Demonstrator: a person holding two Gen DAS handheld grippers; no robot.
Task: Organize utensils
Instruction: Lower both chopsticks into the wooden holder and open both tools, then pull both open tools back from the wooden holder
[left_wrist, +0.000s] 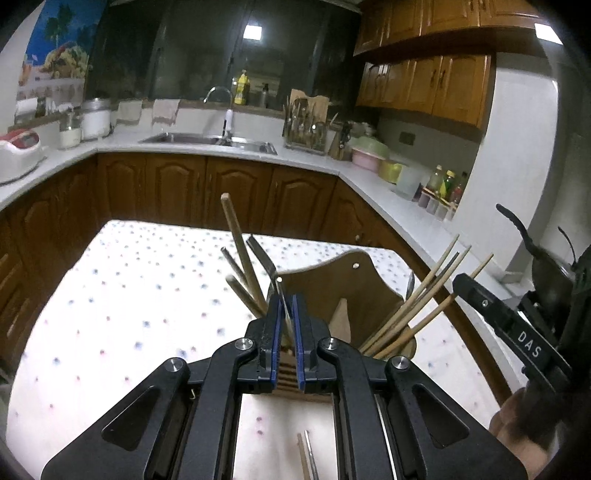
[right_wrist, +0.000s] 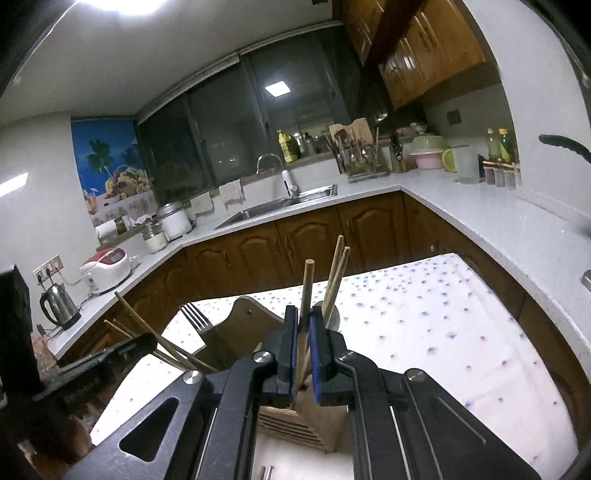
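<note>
The left gripper (left_wrist: 287, 325) pinches a thin metal utensil handle (left_wrist: 281, 295), probably a fork, directly over the wooden utensil holder (left_wrist: 354, 291) ahead of it. The right gripper (right_wrist: 303, 343) clamps a wooden chopstick (right_wrist: 307, 291) above the same holder, which stands on the dotted tabletop (right_wrist: 424, 325). Both pieces are light and stiff. The metal looks slippery (pads are best kept mid-handle), while the round chopstick may pivot, so a grip near its middle seems safest.

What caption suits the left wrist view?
Left gripper shut on a metal utensil above the wooden holder on the dotted tablecloth.
</note>
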